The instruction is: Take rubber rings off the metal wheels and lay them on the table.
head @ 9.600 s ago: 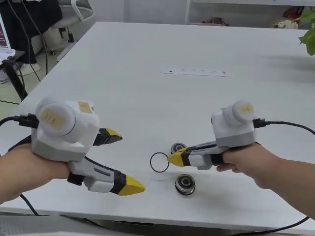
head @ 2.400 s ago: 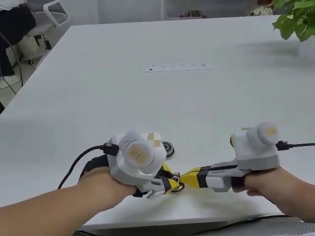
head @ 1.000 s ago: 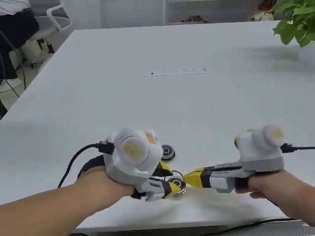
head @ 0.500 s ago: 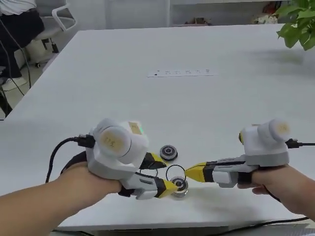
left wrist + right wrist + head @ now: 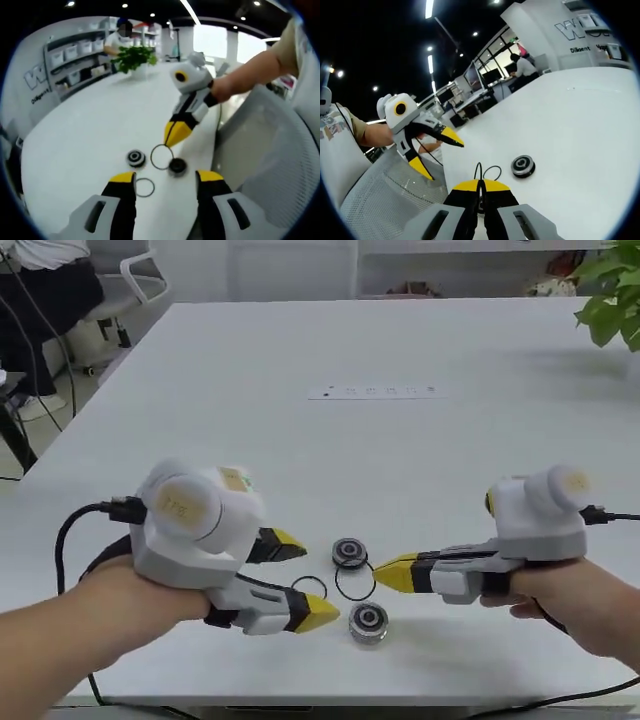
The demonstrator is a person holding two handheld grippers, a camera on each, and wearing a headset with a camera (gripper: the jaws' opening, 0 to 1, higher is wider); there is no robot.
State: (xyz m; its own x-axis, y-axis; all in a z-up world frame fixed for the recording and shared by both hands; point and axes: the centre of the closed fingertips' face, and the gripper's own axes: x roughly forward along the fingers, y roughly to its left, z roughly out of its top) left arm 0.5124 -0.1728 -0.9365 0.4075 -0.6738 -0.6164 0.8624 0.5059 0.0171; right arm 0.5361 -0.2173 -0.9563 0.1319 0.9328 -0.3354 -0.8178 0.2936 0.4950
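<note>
Right gripper (image 5: 380,573) is clamped tight, yellow tips pressed together, and pinched between them is a thin black rubber ring (image 5: 355,581). It hangs off the tips as an open loop, between the two wheels on the white table (image 5: 300,430); whether its lower edge touches the tabletop I cannot tell. The far wheel (image 5: 349,551) lies flat just beyond the loop, dark round its rim. The near wheel (image 5: 368,623) lies flat close to the table's front edge, brighter and more metallic on top. Over on the other side, the left gripper (image 5: 306,577) has its jaws spread wide and holds nothing, one yellow tip up near the far wheel, the other low, just beside the near wheel. And right in that gap, flat on the table, lies a second ring (image 5: 308,587) — loose, apart from both wheels. In the left gripper view the held loop dangles from the right gripper's yellow point, with the near wheel at its lower edge. In the right gripper view the loop shows nearly edge-on, rising from the closed tips, with the open left gripper off to one side. A black cable (image 5: 72,530) trails from the left gripper, and a leafy plant (image 5: 612,310) stands at the table's far right corner.
</note>
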